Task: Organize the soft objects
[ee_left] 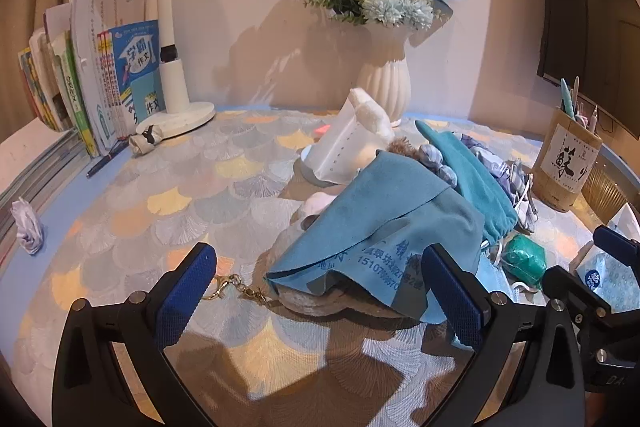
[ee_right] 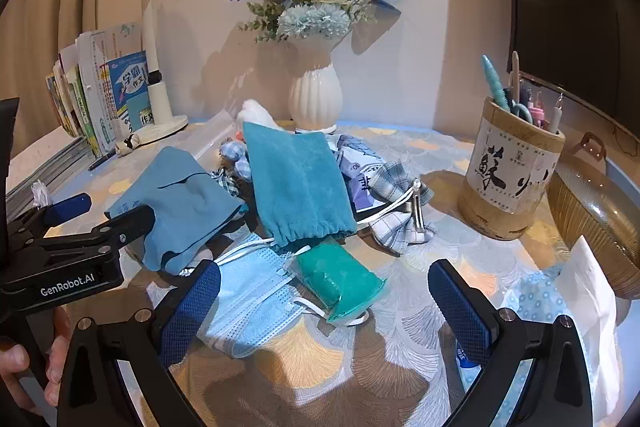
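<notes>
A heap of soft things lies mid-table. A light blue cloth [ee_left: 376, 223] with printed text drapes over a plush keychain with a gold clasp [ee_left: 240, 289]. My left gripper [ee_left: 320, 299] stands open just in front of that cloth, its fingers either side of the cloth's near edge. A teal drawstring pouch [ee_right: 298, 183] lies on the pile beside the same blue cloth [ee_right: 180, 203]. Below it sit a green packet [ee_right: 340, 283] and a pale blue face mask [ee_right: 248, 311]. My right gripper [ee_right: 324, 311] is open around the mask and packet.
A white vase of flowers [ee_left: 384, 83], a desk lamp [ee_left: 172, 67] and upright books [ee_left: 100, 87] line the back. A bamboo pen holder [ee_right: 508, 175], a checked cloth with a clip [ee_right: 404, 211] and a tissue pack [ee_right: 560, 307] are at the right. A person's hand [ee_right: 24, 359] holds the left gripper.
</notes>
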